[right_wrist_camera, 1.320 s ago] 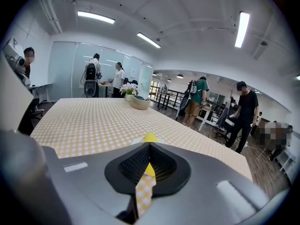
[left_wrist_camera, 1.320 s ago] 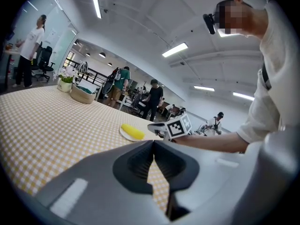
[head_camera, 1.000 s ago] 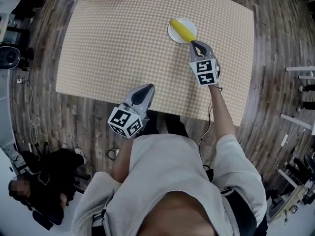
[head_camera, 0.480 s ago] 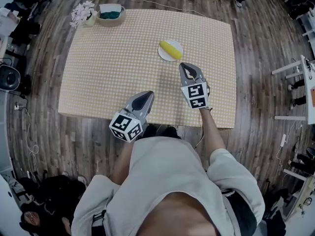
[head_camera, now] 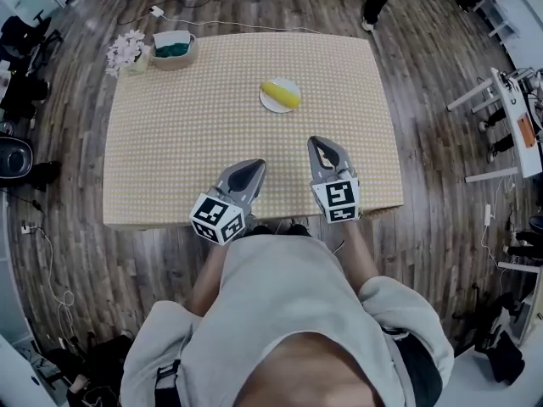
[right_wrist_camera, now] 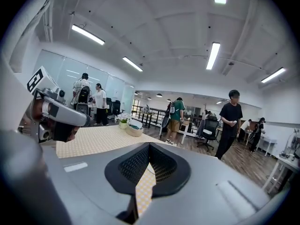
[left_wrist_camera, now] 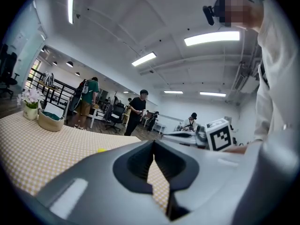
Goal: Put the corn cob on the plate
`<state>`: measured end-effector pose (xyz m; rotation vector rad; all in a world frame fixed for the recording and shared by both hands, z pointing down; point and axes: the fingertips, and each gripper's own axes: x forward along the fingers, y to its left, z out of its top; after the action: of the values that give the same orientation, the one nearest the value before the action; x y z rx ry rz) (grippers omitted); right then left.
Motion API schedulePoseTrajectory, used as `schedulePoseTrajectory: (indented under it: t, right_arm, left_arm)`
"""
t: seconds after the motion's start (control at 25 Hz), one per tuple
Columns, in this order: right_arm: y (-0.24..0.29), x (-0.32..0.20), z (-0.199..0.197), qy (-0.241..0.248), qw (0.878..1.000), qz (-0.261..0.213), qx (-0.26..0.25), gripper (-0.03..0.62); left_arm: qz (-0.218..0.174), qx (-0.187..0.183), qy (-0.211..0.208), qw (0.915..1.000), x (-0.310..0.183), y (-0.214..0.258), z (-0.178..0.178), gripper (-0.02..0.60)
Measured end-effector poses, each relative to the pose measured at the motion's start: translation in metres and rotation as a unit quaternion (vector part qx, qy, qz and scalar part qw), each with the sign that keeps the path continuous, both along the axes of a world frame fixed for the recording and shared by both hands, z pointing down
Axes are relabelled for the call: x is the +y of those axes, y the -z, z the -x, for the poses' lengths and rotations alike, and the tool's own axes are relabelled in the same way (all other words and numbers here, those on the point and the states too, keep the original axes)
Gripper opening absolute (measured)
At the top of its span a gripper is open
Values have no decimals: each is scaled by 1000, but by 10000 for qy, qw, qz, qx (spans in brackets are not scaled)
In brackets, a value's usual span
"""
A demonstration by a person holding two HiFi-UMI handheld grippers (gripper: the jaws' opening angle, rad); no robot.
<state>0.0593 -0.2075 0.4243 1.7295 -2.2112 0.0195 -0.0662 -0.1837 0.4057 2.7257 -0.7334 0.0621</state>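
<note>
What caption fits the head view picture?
Corn cob lies on the plate; left hand-held gripper and right hand-held gripper hover shut by the table edge.

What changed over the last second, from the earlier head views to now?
The right gripper, jaws shut and empty, drew back from the plate toward the near edge of the table. The corn cob stayed on the plate, and the left gripper kept by the near edge.

The yellow corn cob [head_camera: 281,93] is lying flat across the small round white plate [head_camera: 270,104], which is sitting toward the worktop's far side.
</note>
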Motion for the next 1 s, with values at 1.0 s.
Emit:
schedulePoseTrajectory:
  t: [1.0]
  right_arm:
    - [-21,184,-20,727,9945,178,-735,-2]
  left_arm:
    - [-64,-377,571,9976,157,-12,-53,8]
